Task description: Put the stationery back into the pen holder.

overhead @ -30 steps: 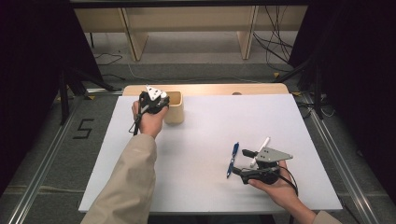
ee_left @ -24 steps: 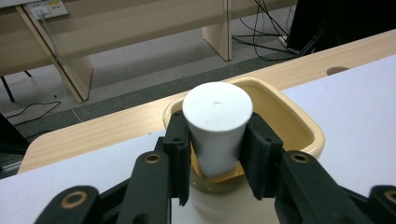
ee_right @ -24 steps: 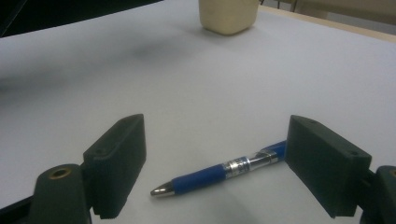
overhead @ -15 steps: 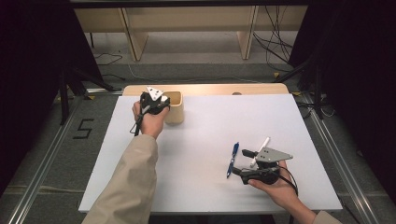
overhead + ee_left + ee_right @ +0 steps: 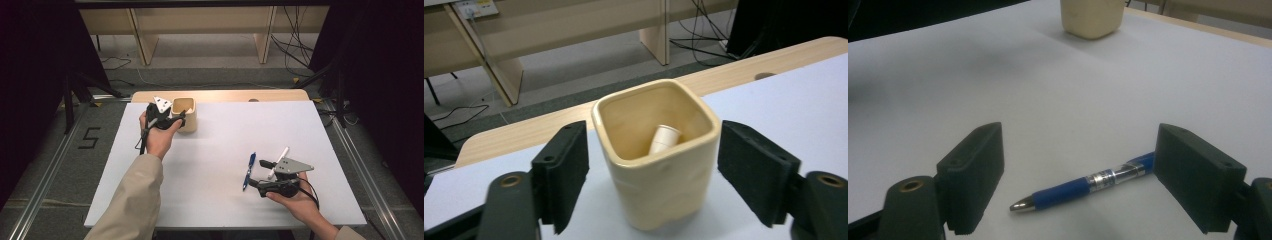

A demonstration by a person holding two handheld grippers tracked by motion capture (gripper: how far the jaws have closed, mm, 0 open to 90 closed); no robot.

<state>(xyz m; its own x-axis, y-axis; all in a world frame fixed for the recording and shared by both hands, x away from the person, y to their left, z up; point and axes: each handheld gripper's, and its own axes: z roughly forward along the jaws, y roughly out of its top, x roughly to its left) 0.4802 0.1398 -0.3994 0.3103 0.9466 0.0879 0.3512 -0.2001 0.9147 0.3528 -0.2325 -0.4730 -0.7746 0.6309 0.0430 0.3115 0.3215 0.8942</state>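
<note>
A cream square cup [image 5: 184, 114] stands at the table's back left, and a white pen end [image 5: 664, 137] leans inside it. My left gripper [image 5: 176, 118] is right beside the cup [image 5: 659, 185]. Its jaws have just been opening, and the pads stand apart from the cup's walls on both sides. At the front right my right gripper [image 5: 257, 173] is open low over a blue pen [image 5: 248, 171]. That pen [image 5: 1083, 187] lies on the table between the jaws, untouched. A white pen [image 5: 280, 159] lies partly under that gripper.
The white table top [image 5: 225, 135] has a wooden strip [image 5: 225, 95] along its far edge. Beyond it are wooden bench legs and cables on the floor. Metal rails run along both sides of the table.
The left hand has drawn back a little from over the cup toward the near side, and its jaws stand wider. The right hand and both pens on the table have not moved.
</note>
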